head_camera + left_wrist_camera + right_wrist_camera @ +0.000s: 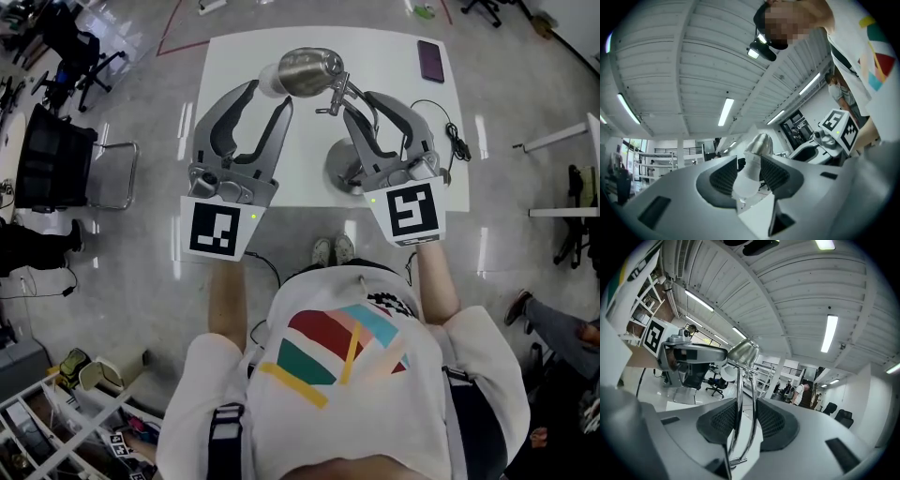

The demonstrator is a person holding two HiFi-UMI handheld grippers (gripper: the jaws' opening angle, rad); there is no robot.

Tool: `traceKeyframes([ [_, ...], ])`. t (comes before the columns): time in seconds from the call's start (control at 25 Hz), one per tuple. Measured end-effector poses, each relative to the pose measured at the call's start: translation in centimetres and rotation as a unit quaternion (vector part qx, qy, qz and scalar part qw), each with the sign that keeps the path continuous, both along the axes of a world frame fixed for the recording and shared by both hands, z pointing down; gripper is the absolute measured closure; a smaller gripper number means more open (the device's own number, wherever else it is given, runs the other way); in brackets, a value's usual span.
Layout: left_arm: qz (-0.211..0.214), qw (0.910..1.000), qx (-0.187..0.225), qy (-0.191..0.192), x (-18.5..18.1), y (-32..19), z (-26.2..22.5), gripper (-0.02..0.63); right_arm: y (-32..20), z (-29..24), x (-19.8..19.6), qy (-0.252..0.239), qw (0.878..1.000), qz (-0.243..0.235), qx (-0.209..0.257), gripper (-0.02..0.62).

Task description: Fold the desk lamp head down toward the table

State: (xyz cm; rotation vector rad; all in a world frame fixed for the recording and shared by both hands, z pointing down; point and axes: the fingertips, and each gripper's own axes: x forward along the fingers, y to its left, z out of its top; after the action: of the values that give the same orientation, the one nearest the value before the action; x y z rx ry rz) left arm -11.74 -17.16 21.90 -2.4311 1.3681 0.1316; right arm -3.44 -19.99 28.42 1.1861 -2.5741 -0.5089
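Note:
A desk lamp stands on the white table (234, 56). Its chrome head (305, 70) is raised, with a white bulb (270, 81) sticking out at the left, and its round base (339, 169) sits near the table's front edge. My left gripper (269, 94) reaches in from the left, and in the left gripper view (749, 171) both pads touch the bulb (744, 183), with the chrome head (759, 143) behind. My right gripper (359, 103) (746, 420) is closed on the lamp's two chrome arm rods (739, 427), below the head (743, 352).
A dark phone (431, 61) lies at the table's far right corner. A black cable (455, 136) runs over the right edge. A black chair (56, 159) stands to the left of the table. Another person's leg (553, 319) shows at the right.

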Motion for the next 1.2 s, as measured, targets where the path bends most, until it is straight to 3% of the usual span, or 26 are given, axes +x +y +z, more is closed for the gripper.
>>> traceKeyframes([
  [0.12, 0.015, 0.9995, -0.007, -0.027, 0.2, -0.3, -0.4, 0.415, -0.1, 0.1, 0.2, -0.012, 1.000, 0.000, -0.003, 0.472],
  [0.2, 0.029, 0.9994, -0.013, -0.014, -0.1, -0.4, -0.6, 0.405, -0.1, 0.2, 0.2, -0.014, 1.000, -0.001, -0.003, 0.472],
  [0.4, 0.028, 0.9989, 0.038, -0.001, -0.6, 0.4, -3.7, 0.390, 0.2, -0.2, 0.1, -0.021, 1.000, -0.003, -0.002, 0.472],
  [0.64, 0.053, 0.9985, 0.013, 0.009, -0.1, -0.8, -3.1, 0.390, -0.1, 0.2, 0.0, -0.013, 1.000, -0.007, 0.003, 0.472],
  [0.76, 0.059, 0.9980, 0.019, 0.006, 0.3, -0.9, -3.3, 0.264, -0.2, 0.3, 0.1, -0.024, 1.000, -0.004, -0.001, 0.472],
  [1.08, 0.094, 0.9953, -0.002, 0.022, 0.7, -1.2, -2.9, 0.267, -0.2, 0.3, 0.1, -0.032, 0.999, -0.002, -0.004, 0.472],
  [1.2, 0.111, 0.9936, -0.018, 0.003, 1.2, -1.1, -2.4, 0.268, -0.1, 0.1, 0.1, -0.032, 0.999, -0.001, -0.005, 0.472],
])
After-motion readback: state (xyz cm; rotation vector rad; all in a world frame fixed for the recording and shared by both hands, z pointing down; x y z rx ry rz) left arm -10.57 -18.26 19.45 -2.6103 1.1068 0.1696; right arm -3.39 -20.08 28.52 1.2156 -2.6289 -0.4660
